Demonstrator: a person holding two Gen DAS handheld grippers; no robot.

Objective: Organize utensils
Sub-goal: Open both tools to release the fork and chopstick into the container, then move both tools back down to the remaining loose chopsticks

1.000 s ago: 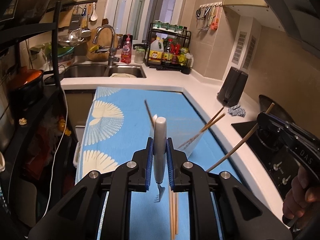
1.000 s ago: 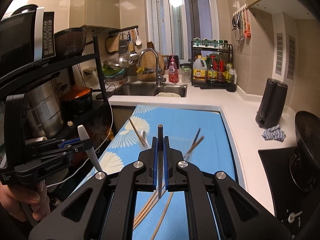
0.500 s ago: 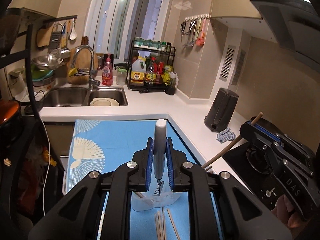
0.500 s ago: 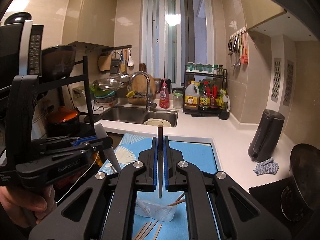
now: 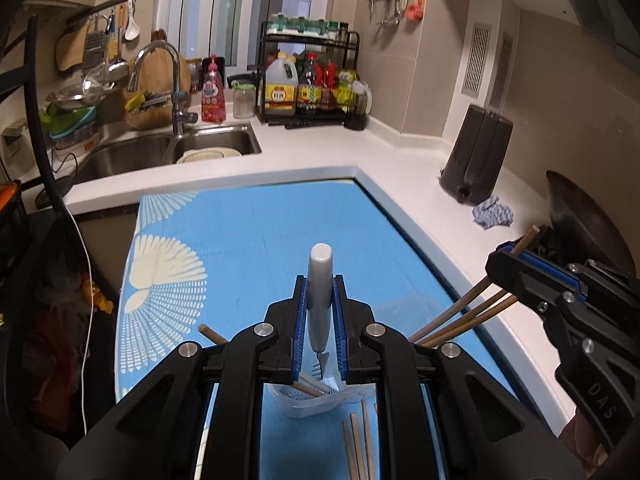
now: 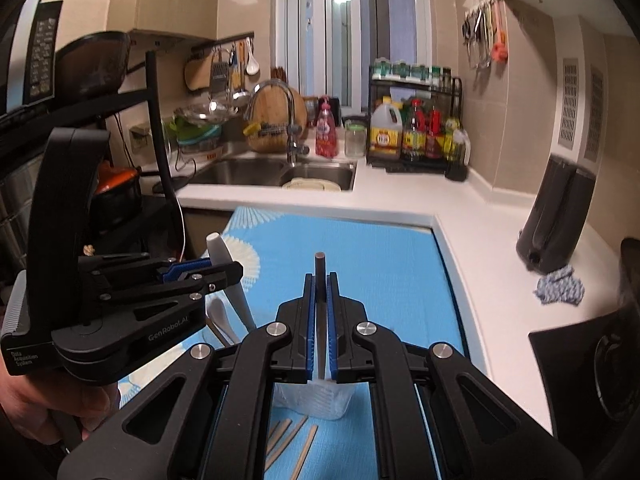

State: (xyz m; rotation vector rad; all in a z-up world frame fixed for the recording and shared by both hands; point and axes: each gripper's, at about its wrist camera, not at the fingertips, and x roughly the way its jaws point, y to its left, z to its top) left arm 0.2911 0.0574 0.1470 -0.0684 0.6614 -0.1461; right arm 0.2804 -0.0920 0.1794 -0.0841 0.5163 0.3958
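The right gripper [image 6: 319,312] is clamping a dark chopstick [image 6: 319,280] upright between its blue pads, directly above a clear plastic holder [image 6: 316,398] (its contents are hard to make out). To its left, the left gripper [image 6: 224,270] is gripping a white-handled utensil [image 6: 230,276], probably a fork. Loose chopsticks [image 6: 294,438] are lying below the pads on the blue mat [image 6: 360,256].

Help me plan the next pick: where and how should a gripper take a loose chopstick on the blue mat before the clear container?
Probably from above, pads across the shaft of the loose chopstick furthest right in the right wrist view, a little back from the clear container. It lies flat on the blue mat, so only its sides offer a hold; its neighbours lie leftward.
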